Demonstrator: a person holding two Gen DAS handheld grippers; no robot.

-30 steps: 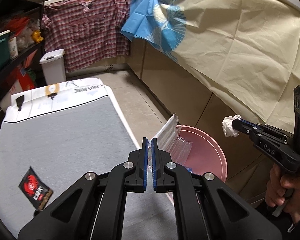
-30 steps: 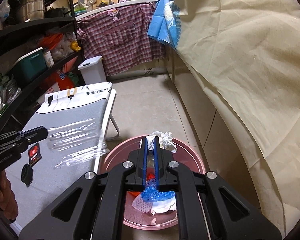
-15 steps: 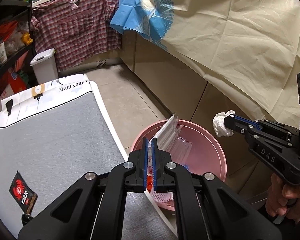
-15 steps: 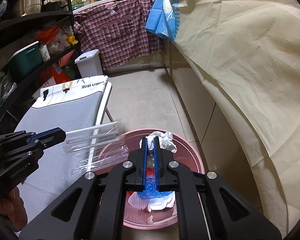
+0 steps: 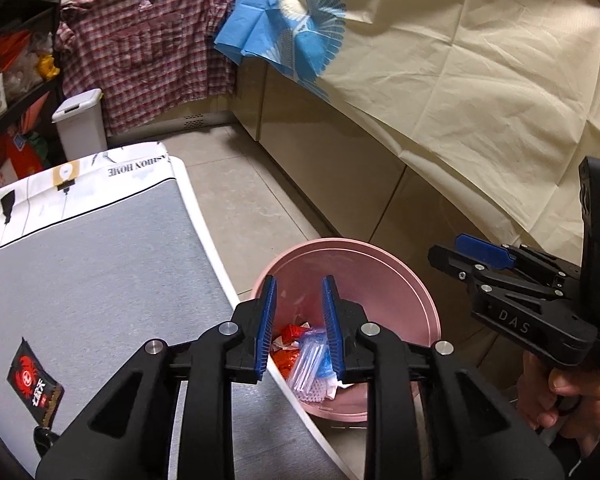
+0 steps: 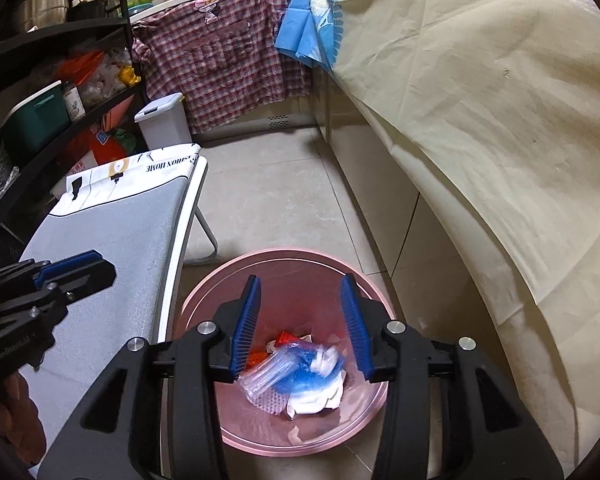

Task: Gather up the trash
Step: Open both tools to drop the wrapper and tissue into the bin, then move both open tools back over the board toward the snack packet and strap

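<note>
A pink bin stands on the floor beside the grey table. Inside lie a clear plastic wrapper, a crumpled white tissue, blue plastic and red wrappers. My left gripper is open and empty above the bin's near rim; it also shows in the right wrist view. My right gripper is open and empty over the bin; it also shows in the left wrist view. A black-and-red snack packet lies on the table.
A white lidded bin stands at the table's far end. Dark shelves full of goods run along the left. Cabinets draped with a cream sheet line the right. A plaid shirt hangs at the back.
Both grippers have opened. The clear wrapper has dropped from the left gripper and the white tissue from the right gripper; both now lie in the pink bin.
</note>
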